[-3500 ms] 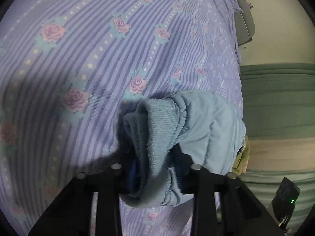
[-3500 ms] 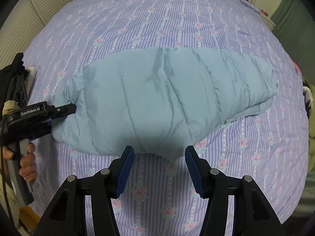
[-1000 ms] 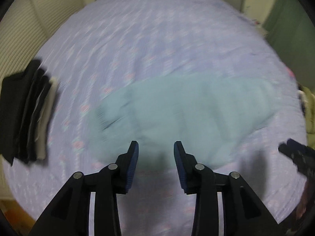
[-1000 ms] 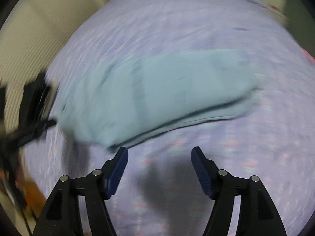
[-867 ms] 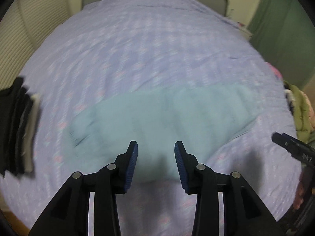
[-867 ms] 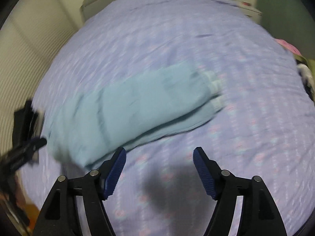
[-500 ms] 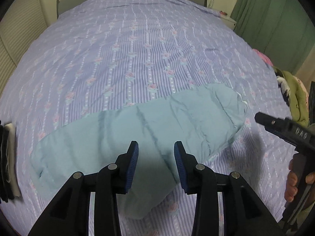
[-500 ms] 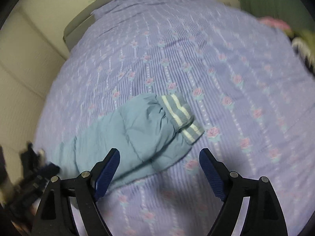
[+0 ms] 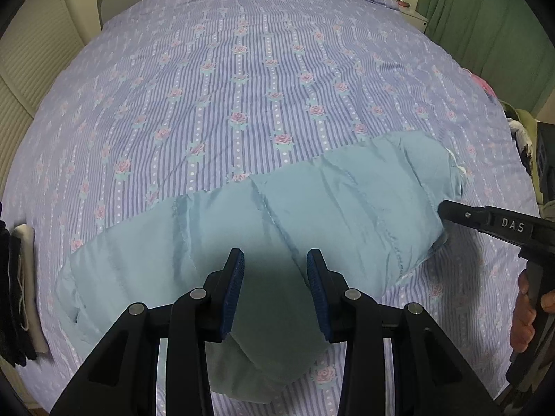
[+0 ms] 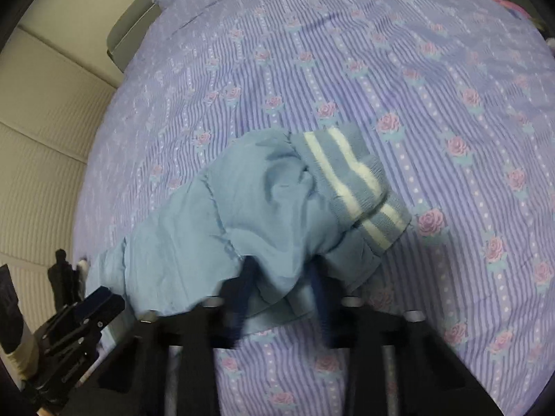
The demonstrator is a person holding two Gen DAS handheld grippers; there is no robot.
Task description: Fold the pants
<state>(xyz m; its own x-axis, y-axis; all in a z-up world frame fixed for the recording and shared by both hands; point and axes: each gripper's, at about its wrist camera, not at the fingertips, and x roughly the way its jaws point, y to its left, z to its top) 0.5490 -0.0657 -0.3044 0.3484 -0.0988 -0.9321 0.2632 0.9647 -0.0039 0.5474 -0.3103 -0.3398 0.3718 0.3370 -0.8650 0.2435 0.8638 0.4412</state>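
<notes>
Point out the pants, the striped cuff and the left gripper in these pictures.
pants (image 9: 312, 208), left wrist view, on the quilted middle of the leg.
striped cuff (image 10: 350, 176), right wrist view, on a white band of the ribbing.
left gripper (image 9: 275, 291), left wrist view, midway between its fingertips.

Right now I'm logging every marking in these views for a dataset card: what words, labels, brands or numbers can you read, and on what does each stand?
"DAS": white letters on the black body of the right gripper, seen at the right edge of the left wrist view.
The left gripper, the light blue pants, the flowered bedspread and the folded dark clothes show no lettering.
The right wrist view is blurred near its gripper; no text is readable there.
</notes>
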